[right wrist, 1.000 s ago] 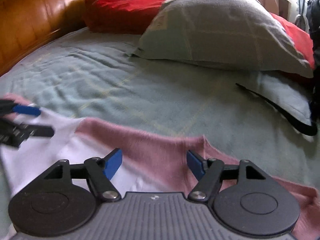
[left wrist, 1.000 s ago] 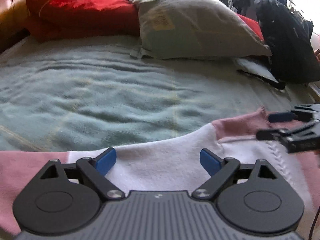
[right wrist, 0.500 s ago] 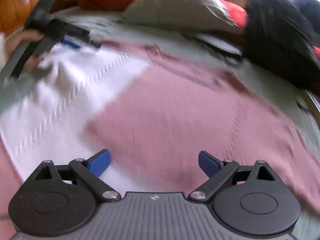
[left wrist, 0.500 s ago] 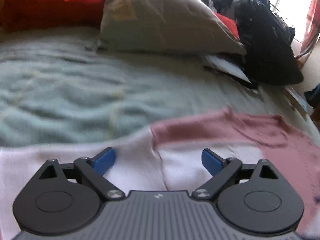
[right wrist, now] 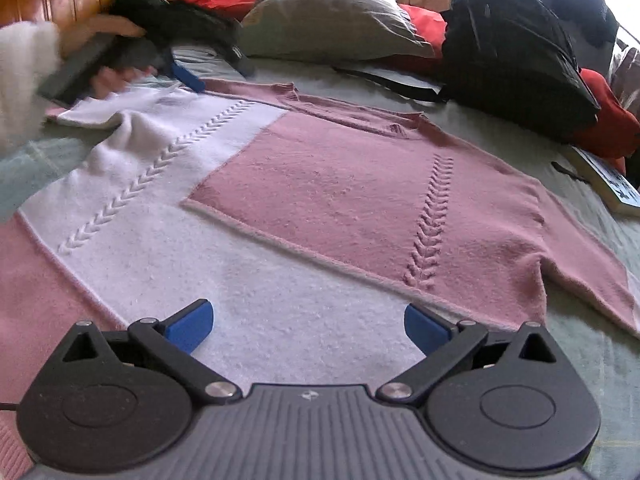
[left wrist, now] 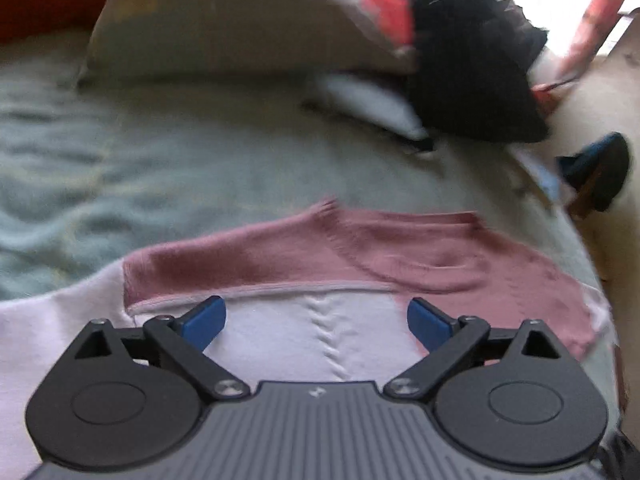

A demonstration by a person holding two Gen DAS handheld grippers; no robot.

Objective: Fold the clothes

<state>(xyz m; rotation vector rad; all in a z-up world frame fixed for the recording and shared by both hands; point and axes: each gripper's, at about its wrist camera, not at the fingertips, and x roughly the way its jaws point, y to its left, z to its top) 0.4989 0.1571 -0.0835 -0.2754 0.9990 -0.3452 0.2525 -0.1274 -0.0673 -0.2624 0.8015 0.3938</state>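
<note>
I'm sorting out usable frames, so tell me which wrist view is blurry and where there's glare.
Left wrist view: motion-blurred, sweater and pillow smeared, window corner blown out. Right wrist view: sharp on the sweater, only the left gripper at top left is blurred.

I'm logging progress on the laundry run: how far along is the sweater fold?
Done: the pink-and-white sweater lies spread flat on the bed. In hand: nothing; the left gripper and right gripper both hover open over it. Left: every fold; the right-wrist view shows no sleeve or side turned in.
</note>
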